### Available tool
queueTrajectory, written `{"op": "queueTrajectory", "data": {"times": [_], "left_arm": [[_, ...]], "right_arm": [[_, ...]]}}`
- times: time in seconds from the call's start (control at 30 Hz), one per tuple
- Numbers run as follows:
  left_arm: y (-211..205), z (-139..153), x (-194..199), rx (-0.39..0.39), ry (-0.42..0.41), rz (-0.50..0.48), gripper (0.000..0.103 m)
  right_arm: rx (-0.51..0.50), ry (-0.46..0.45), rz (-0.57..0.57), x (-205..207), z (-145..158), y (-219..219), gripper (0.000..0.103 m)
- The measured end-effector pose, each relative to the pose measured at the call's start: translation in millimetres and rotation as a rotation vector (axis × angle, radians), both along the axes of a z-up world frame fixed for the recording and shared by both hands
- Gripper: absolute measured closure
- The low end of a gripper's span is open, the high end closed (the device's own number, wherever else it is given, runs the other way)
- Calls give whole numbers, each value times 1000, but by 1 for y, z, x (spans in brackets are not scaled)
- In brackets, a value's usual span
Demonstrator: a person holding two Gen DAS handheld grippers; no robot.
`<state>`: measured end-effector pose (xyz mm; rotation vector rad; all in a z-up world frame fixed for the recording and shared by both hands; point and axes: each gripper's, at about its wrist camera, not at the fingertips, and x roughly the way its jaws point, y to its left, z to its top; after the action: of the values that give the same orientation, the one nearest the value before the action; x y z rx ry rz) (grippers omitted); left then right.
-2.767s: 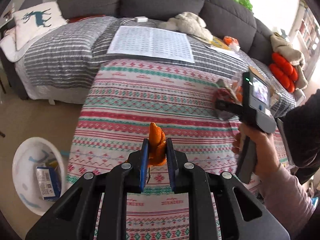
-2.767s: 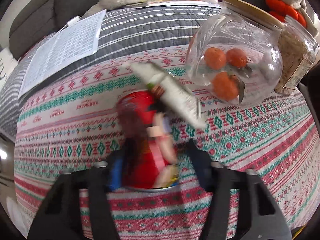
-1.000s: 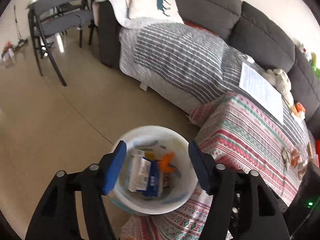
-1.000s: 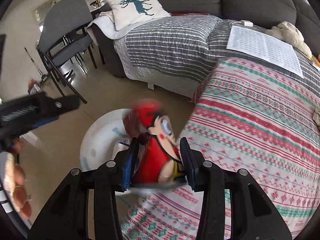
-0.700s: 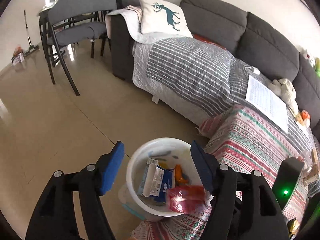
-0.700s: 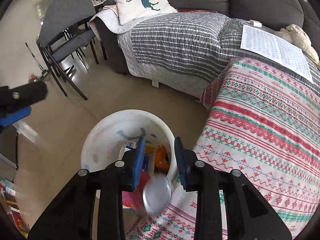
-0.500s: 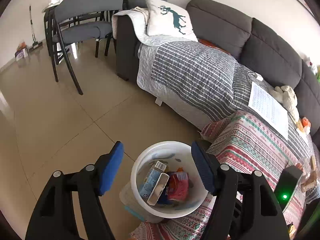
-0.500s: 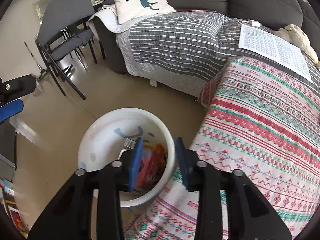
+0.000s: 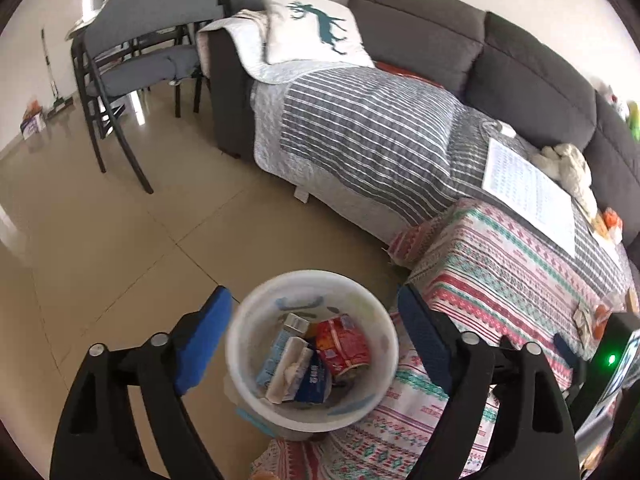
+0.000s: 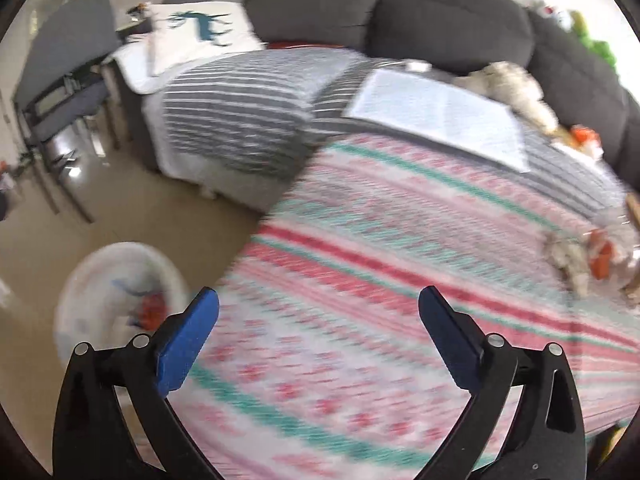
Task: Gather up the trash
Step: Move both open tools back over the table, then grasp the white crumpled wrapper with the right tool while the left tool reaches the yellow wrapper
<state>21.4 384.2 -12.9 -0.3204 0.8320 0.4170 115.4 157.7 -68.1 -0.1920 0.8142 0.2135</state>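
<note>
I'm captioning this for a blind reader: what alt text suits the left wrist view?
The left gripper, jaws opening and empty, hangs over a white bin of trash on a tan floor, including a red can. A patterned cloth and grey sofa lie beyond.

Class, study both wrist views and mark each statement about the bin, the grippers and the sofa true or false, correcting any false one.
1. The round white plastic bin stands on the floor beside the patterned cloth. True.
2. The bin is empty. False: a red wrapper and cartons lie inside.
3. The left gripper grips a carton. False: its opening jaws hold nothing.
4. The right gripper is empty. True.
5. A deer-print pillow lies on the floor. False: on the sofa.
</note>
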Motion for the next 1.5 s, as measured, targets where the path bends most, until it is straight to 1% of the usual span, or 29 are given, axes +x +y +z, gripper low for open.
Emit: {"op": "queueTrajectory", "data": {"times": [0.07, 0.13, 0.2, 0.3, 0.37, 0.43, 0.53, 0.6, 0.67, 0.8, 0.83, 0.9, 0.93, 0.97, 1.0, 1.03, 1.1, 1.17, 1.27, 1.4, 1.5], "left_arm": [[-15, -2, 8, 18, 14, -27, 20], [-28, -4, 15, 33, 25, -48, 19], [-43, -7, 24, 51, 38, -76, 19], [-63, -11, 35, 80, 56, -114, 19], [-76, -14, 41, 98, 63, -136, 19], [-91, -17, 48, 121, 73, -163, 19], [-112, -21, 58, 146, 86, -203, 19], [-125, -24, 63, 161, 94, -231, 19], [-136, -26, 66, 172, 98, -254, 19], [-153, -30, 70, 180, 110, -298, 19], [-155, -31, 70, 183, 112, -304, 19], [-159, -32, 70, 190, 117, -314, 19], [-161, -33, 70, 194, 121, -320, 19], [-163, -34, 70, 194, 123, -326, 19], [-164, -34, 70, 194, 124, -331, 19], [-166, -35, 69, 194, 125, -338, 19], [-170, -35, 68, 197, 124, -348, 19], [-175, -33, 66, 193, 116, -362, 19], [-183, -28, 61, 175, 99, -390, 19], [-200, -23, 55, 128, 82, -448, 19], [-223, -23, 49, 107, 76, -515, 19]], "right_arm": [[-64, -28, -55, 13, 0, -28, 7], [-106, -51, -112, 24, 1, -56, 7], [-153, -59, -163, 38, 0, -82, 7], [-293, -50, -238, 66, -11, -124, 7], [-327, -34, -276, 80, -18, -147, 7], [-313, -10, -310, 91, -24, -169, 7], [-267, 22, -367, 107, -32, -198, 7], [-242, 31, -391, 115, -36, -211, 7], [-226, 36, -401, 125, -41, -219, 7], [-232, 58, -430, 142, -52, -230, 7], [-225, 74, -432, 146, -57, -234, 9], [-178, 72, -407, 148, -60, -239, 19], [-143, 78, -381, 148, -60, -240, 37], [-116, 86, -358, 148, -60, -239, 51], [-123, 89, -356, 148, -60, -236, 54], [-128, 89, -340, 146, -59, -232, 66], [-126, 92, -321, 139, -57, -225, 69], [-82, 104, -309, 131, -54, -226, 72], [-11, 132, -282, 111, -47, -228, 73], [-4, 114, -249, 84, -30, -231, 73], [-17, 77, -218, 52, -5, -240, 73]]}}
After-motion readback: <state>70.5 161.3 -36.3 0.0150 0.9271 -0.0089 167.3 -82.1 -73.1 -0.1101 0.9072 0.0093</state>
